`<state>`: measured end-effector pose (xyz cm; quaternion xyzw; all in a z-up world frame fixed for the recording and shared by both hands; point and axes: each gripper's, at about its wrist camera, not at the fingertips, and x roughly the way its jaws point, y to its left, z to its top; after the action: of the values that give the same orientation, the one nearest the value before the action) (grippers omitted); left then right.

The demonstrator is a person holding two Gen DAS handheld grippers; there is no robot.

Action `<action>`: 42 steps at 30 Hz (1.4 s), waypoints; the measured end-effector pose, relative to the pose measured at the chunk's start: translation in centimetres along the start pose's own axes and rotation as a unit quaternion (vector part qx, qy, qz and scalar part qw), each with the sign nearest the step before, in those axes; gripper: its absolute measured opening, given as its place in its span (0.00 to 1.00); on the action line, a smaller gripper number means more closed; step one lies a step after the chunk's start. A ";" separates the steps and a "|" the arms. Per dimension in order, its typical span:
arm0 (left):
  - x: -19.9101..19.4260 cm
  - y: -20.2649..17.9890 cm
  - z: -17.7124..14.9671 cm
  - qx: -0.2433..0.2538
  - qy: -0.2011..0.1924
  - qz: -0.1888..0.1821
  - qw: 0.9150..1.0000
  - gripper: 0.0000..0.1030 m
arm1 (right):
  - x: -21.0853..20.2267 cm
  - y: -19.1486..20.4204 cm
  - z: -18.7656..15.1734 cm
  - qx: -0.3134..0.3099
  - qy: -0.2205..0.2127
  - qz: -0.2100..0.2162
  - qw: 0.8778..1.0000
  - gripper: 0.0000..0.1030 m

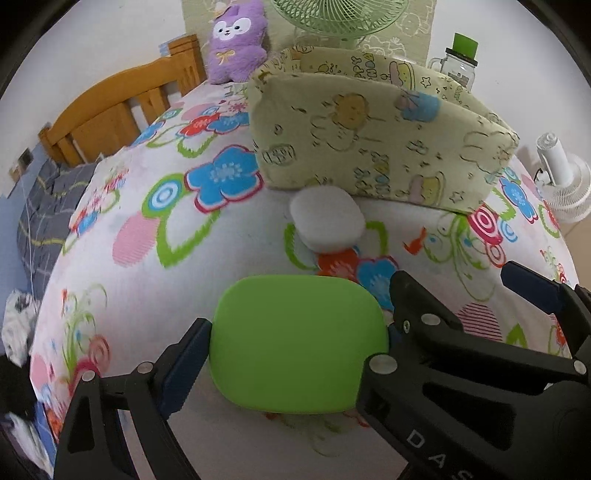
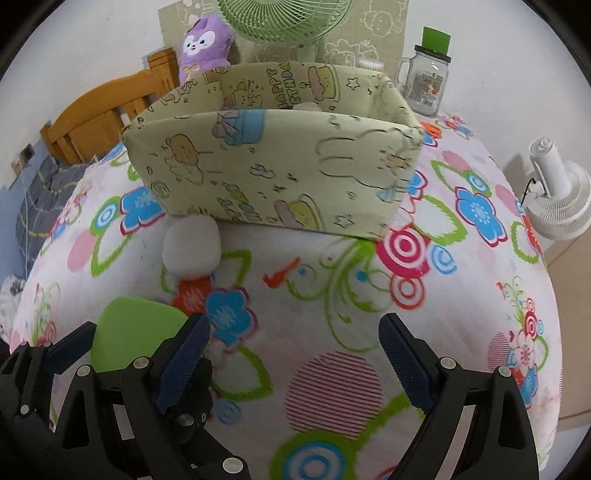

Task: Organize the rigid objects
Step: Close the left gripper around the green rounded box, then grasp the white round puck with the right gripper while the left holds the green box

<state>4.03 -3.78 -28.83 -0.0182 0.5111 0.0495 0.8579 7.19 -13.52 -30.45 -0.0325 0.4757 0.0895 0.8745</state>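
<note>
Green rounded-rectangle lid clamped between the two pads of left gripper, flat face toward the camera, long axis running pad to pad; near edge low in frame, far edge toward the fabric box. Blue ribbed pad on the left edge touching; right pad mostly hidden behind the lid's right edge and the black finger. Underside of lid and anything beneath it not visible. In the right wrist view only a wedge of the same lid shows, rest cut off by black fingers.

White rounded-square case just ahead of the left gripper's tips, lying on the floral bedsheet, touching or nearly touching the box's front wall; cannot tell which. Looks like two stacked layers, edges soft from blur.

Right gripper spread wide, nothing between the pads, only sheet below. Sits just beside the left gripper, its left finger overlapping the other tool's finger in view. Both tools angled steeply down at the bed.

Beyond the box: purple plush, green fan cut off at top, glass jar with green lid. White fan off to the right, wooden headboard off to the left.
</note>
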 end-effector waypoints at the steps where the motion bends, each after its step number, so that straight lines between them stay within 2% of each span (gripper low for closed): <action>1: 0.1 0.4 0.3 0.003 0.000 -0.002 1.000 0.92 | 0.1 0.4 0.2 0.005 -0.001 0.000 1.000 0.92; 15: 2.2 4.5 3.0 0.062 0.002 -0.018 0.998 0.92 | 2.1 4.7 2.4 0.030 -0.002 -0.012 0.999 0.91; 23: 3.6 5.9 4.2 0.065 0.007 -0.021 0.998 0.92 | 3.6 5.8 3.5 0.024 -0.009 -0.014 1.000 0.87; 30: 4.4 6.9 4.8 0.064 0.010 -0.024 0.998 0.92 | 4.8 6.8 4.0 0.019 0.006 -0.011 1.000 0.81; 36: 4.7 7.0 5.1 0.063 0.010 -0.029 0.998 0.92 | 5.4 7.2 4.5 0.018 0.010 -0.012 1.000 0.63; 38: 4.8 7.1 5.2 0.062 0.009 -0.029 0.998 0.92 | 5.4 7.3 4.5 0.015 0.008 -0.016 1.000 0.52; 42: 4.8 7.0 5.2 0.061 0.009 -0.029 0.998 0.92 | 5.4 7.2 4.5 0.015 0.010 -0.017 1.000 0.52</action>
<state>10.11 3.94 -30.45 0.0195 0.5205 -0.0066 0.8536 12.44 -5.14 -32.27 -0.0284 0.4848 0.0678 0.8715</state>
